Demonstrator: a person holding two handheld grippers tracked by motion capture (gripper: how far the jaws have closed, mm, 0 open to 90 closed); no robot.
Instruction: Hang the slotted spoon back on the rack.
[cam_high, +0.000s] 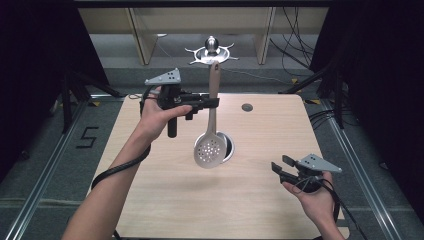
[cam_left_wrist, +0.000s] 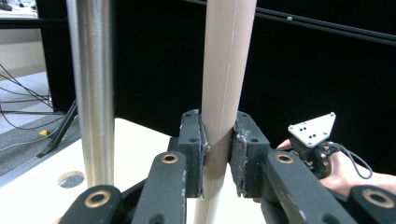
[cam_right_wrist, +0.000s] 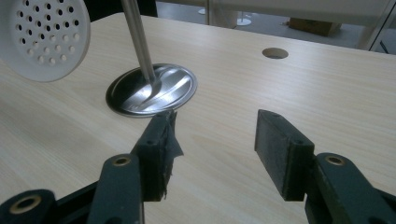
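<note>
Carrying the skimmer, held upright over the middle of the table.

My left gripper (cam_high: 212, 103) clamps the skimmer (cam_high: 212, 120) by its handle, bowl hanging beside the metal stand (cam_right_wrist: 150, 88). My right gripper (cam_high: 281, 165) waits near right, jaws wide, holding nothing. Next, I think, I hang the skimmer on the stand.

Left gripper view: we lose the skimmer handle (cam_left_wrist: 224, 93) at top and bottom edges, so its perforated head is out of frame there. The steel pole (cam_left_wrist: 93, 88) is cut off top and bottom too. Where the pads clamp the handle, the contact patch is hidden behind them.

Right gripper view: skimmer head (cam_right_wrist: 44, 35) clipped by the top and left edges; pole clipped at the top.

High view: skimmer head (cam_high: 209, 150) covers part of the steel base disc (cam_high: 229, 145). Right gripper (cam_high: 285, 167) too small for us to judge its pads; our forearms run off the bottom edge.
</note>
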